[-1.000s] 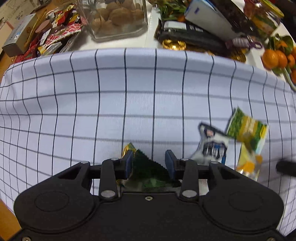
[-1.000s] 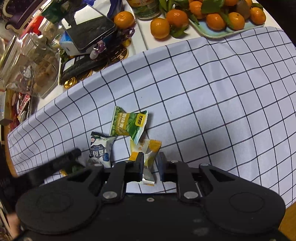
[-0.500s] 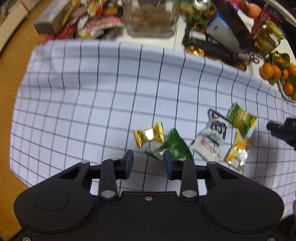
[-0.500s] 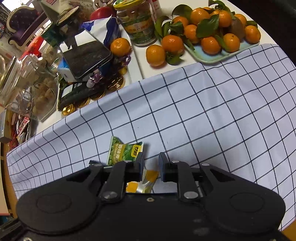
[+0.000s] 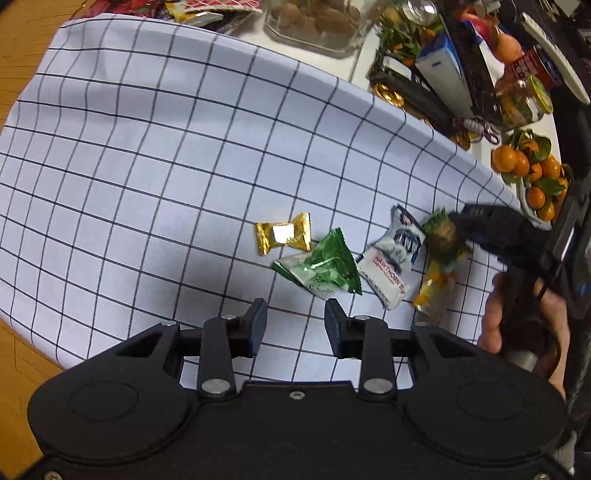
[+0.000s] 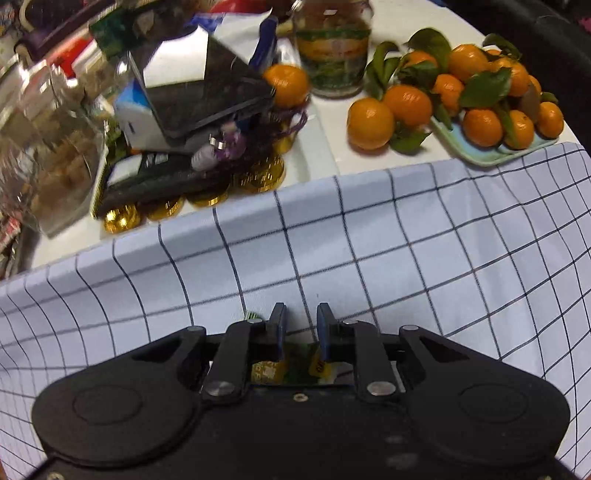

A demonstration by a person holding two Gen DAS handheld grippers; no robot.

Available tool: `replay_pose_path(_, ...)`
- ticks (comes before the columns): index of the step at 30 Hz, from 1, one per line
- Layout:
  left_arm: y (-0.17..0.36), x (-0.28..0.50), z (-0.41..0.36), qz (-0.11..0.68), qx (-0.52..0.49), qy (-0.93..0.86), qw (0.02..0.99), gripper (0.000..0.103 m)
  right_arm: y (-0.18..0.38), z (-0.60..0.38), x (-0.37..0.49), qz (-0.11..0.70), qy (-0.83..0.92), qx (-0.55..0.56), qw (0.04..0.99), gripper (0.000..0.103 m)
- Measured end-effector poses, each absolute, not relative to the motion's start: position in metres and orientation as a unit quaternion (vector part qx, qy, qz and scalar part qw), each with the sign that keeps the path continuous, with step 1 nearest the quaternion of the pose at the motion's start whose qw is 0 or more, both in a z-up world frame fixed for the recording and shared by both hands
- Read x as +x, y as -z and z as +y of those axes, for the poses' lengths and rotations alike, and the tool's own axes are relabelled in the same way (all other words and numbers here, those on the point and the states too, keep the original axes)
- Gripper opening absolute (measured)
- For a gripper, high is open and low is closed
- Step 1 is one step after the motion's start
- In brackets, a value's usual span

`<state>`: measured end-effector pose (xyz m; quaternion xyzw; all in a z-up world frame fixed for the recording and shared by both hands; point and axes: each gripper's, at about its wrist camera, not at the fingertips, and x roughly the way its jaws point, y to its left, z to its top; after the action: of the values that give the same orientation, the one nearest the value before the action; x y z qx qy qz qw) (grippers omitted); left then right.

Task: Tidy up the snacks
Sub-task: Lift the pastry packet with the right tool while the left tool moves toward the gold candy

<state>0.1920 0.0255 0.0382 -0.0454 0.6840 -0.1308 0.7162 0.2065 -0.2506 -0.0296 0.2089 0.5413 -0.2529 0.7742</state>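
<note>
On the pale checked cloth with thin dark lines, a loose row of small wrapped snacks lies near the middle: a gold foil candy twisted at both ends, just beside it a shiny green pouch, then a white sachet with red lettering, a white and dark blue packet and, partly under the other tool, a green and yellow packet above a yellow and orange one (these last two are blurred). The left gripper hangs over bare cloth just below the green pouch, its jaws spread with nothing between them. The right gripper, held by a hand, points steeply down at the right end of the row; its jaws stand close together, and green and yellow wrapping shows behind them, but I cannot tell whether the pads press on it.

The cloth covers only part of a white table. Beyond its edge are gold foil coins, a dark flat case on a white and blue box, a clear jar with brown round pieces, a glass jar with a green and orange label, and loose mandarins with leaves, more of them on a light green plate. Wooden floor shows at the left.
</note>
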Motion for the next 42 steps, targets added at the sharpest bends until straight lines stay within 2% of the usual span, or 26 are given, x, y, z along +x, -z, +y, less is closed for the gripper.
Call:
replay_pose_path(10, -0.037, 0.185, 0.013, 0.678, -0.018, 0.136, 0.722, 0.043, 0.029, -0.228, 0.150, 0.576, 0.204, 0.179, 0.771, 0.020)
replay_pose_path(17, -0.040, 0.173, 0.005, 0.666, 0.014, 0.146, 0.731, 0.043, 0.012, -0.237, 0.104, 0.567, 0.206, 0.237, 0.761, 0.021)
replay_pose_path(19, -0.038, 0.172, 0.006, 0.667, 0.018, 0.143, 0.731, 0.043, 0.010, -0.239, 0.100, 0.564, 0.223, 0.254, 0.753, 0.030)
replay_pose_path(21, -0.034, 0.172, 0.007, 0.670, 0.021, 0.136, 0.730, 0.043, 0.011, -0.240, 0.100, 0.564, 0.236, 0.266, 0.745, 0.035)
replay_pose_path(25, -0.028, 0.174, 0.010, 0.676, 0.022, 0.124, 0.726, 0.043, 0.017, -0.233, 0.107, 0.573, 0.243, 0.277, 0.732, 0.037)
replay_pose_path(30, -0.024, 0.178, 0.010, 0.681, 0.017, 0.120, 0.722, 0.043, 0.019, -0.224, 0.122, 0.570, 0.245, 0.290, 0.729, 0.045)
replay_pose_path(42, -0.021, 0.185, 0.003, 0.684, 0.012, 0.128, 0.718, 0.043, 0.038, -0.204, 0.151, 0.600, 0.245, 0.232, 0.725, 0.045)
